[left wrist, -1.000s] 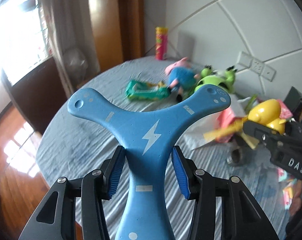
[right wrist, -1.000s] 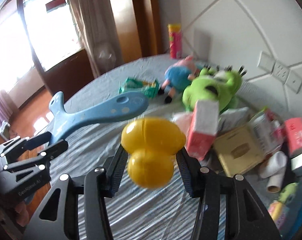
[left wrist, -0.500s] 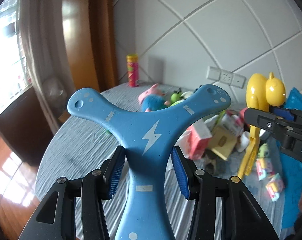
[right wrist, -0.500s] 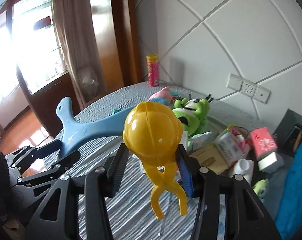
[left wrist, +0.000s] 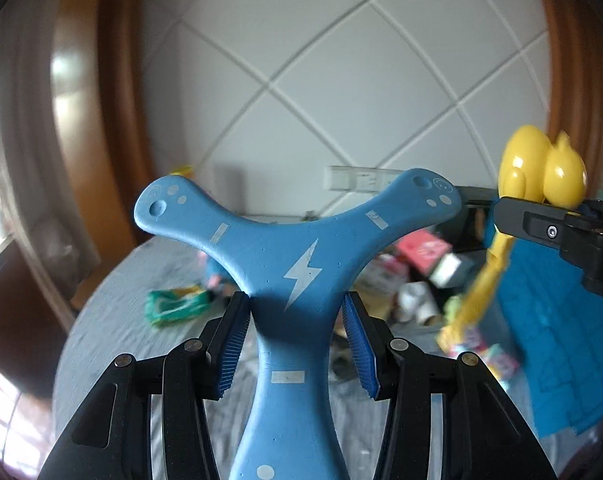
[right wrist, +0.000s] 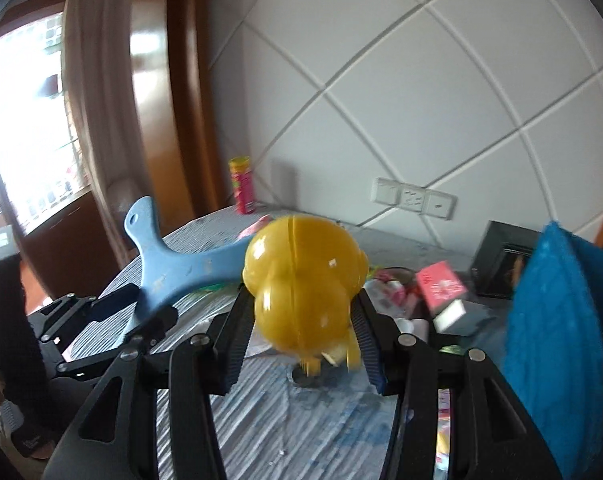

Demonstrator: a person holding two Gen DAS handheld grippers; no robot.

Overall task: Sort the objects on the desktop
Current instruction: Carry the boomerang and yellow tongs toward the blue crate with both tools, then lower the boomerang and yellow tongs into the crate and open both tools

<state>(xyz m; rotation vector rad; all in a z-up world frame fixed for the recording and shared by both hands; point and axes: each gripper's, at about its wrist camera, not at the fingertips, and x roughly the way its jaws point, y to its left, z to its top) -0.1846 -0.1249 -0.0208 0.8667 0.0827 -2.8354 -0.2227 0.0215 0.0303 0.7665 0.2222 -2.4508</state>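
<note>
My left gripper (left wrist: 297,344) is shut on a blue three-armed boomerang (left wrist: 297,256) with a white lightning mark, held high above the table. It also shows in the right wrist view (right wrist: 181,264), left of my right gripper (right wrist: 301,340). The right gripper is shut on a yellow duck-shaped tongs toy (right wrist: 301,284). In the left wrist view the yellow toy (left wrist: 541,172) hangs at the right, its handles pointing down.
A round table with a grey-blue cloth (right wrist: 261,400) carries a pink box (right wrist: 441,284), a green packet (left wrist: 177,304), white rolls (left wrist: 417,300) and a snack can (right wrist: 241,192). A blue basket (right wrist: 553,340) is at the right. A white tiled wall with sockets (right wrist: 413,200) stands behind.
Both grippers have lifted and tilted upward with their toys. The table sits lower in view and more wall shows. The blue basket has come closer on the right.
</note>
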